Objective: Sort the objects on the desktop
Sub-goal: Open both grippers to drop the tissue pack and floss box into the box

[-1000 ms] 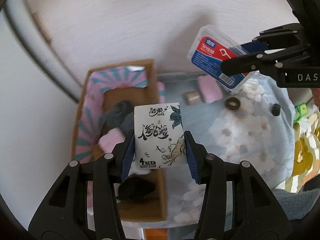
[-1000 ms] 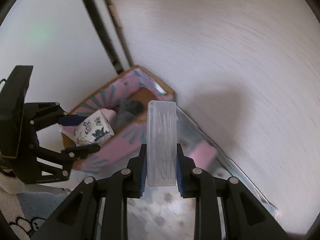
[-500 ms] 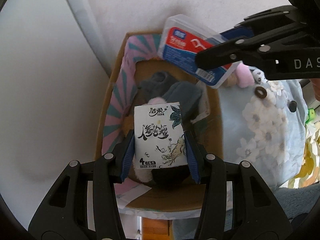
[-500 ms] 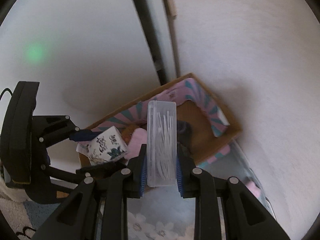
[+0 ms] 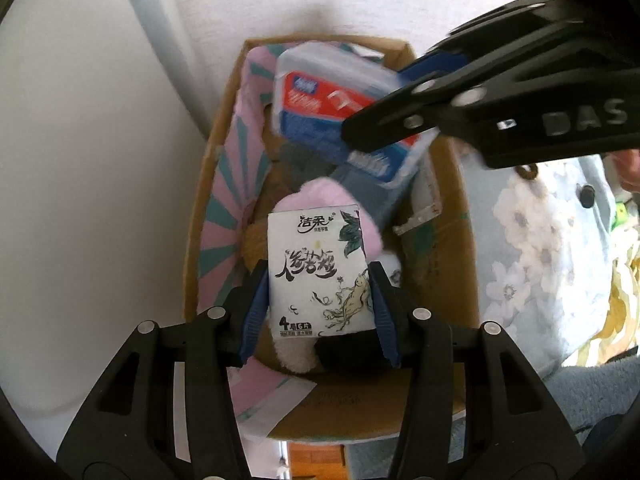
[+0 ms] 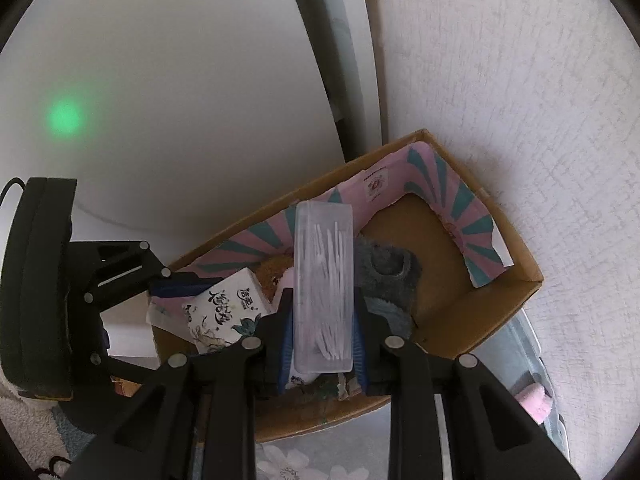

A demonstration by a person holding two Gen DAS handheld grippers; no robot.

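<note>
Directly beneath both of my tools lay the cardboard box (image 5: pixel 452 240), and that was what the coming drop turned on. My left hand-held gripper (image 5: pixel 320 300) pointed steeply down over the near end of the box, with the tissue pack (image 5: pixel 318 272) upright between its blue pads; its jaws had just been opening a little, yet the pads were at the pack's two sides and the pack had not dropped, so I judged it barely held. Below it sat a pink plush thing (image 5: pixel 320 196) and something dark, so the pack had only a short fall onto soft contents.

My right hand-held gripper (image 6: pixel 322 332) was clamped narrow on the clear floss-pick case (image 6: pixel 324 280), whose long axis ran straight out along the fingers, toward the box's far wall with its pink and teal striped lining (image 6: pixel 460 208). In the left wrist view that case (image 5: pixel 340 112) hung tilted over the far half of the box, its blue and red label facing up, above a grey plush item (image 6: pixel 384 268).

So the left tool was over the near end and the right over the far half, both things inside the rim's outline. I judged the left could let go first, the right following once the case was clear of the wall. The flowered cloth on the surface (image 5: pixel 532 240) lay to the right of the box.
</note>
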